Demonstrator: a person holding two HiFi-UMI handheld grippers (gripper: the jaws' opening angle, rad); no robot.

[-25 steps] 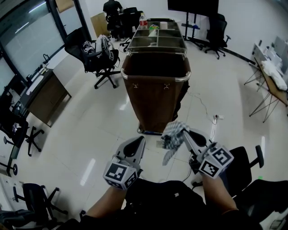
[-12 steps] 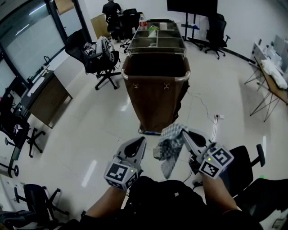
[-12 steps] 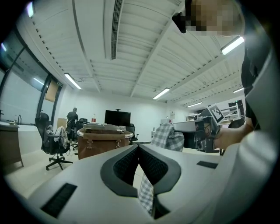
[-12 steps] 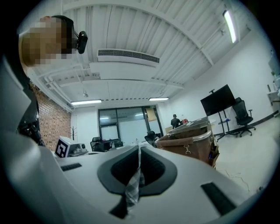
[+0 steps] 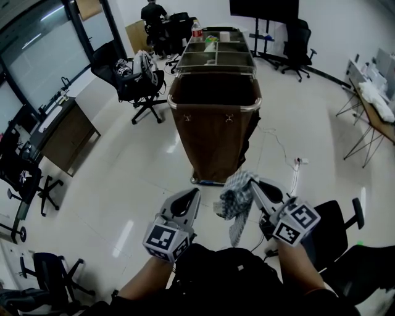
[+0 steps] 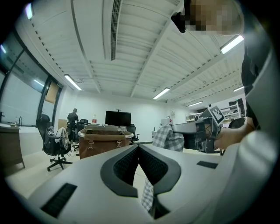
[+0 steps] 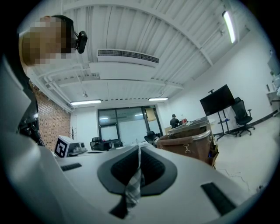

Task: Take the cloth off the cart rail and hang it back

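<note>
The checked cloth (image 5: 234, 196) hangs bunched from my right gripper (image 5: 252, 184), which is shut on it, its tail dangling toward the floor. In the right gripper view a strip of the cloth (image 7: 133, 186) is pinched between the closed jaws (image 7: 139, 146). The brown cart (image 5: 216, 136) with its metal rail (image 5: 213, 106) stands just beyond, its rail bare. My left gripper (image 5: 192, 192) is beside the cloth on its left, shut (image 6: 139, 147), with nothing seen in its grip. From it the cloth (image 6: 168, 138) shows at right.
Black office chairs (image 5: 139, 83) stand left of the cart and a wooden desk (image 5: 65, 129) further left. Another chair (image 5: 336, 225) is close on my right. A cable and socket (image 5: 297, 162) lie on the floor right of the cart. A person (image 5: 153, 12) stands far back.
The cloth has dropped open and its tail has swung slightly right under the right gripper. Both grippers have stayed almost where they were.
</note>
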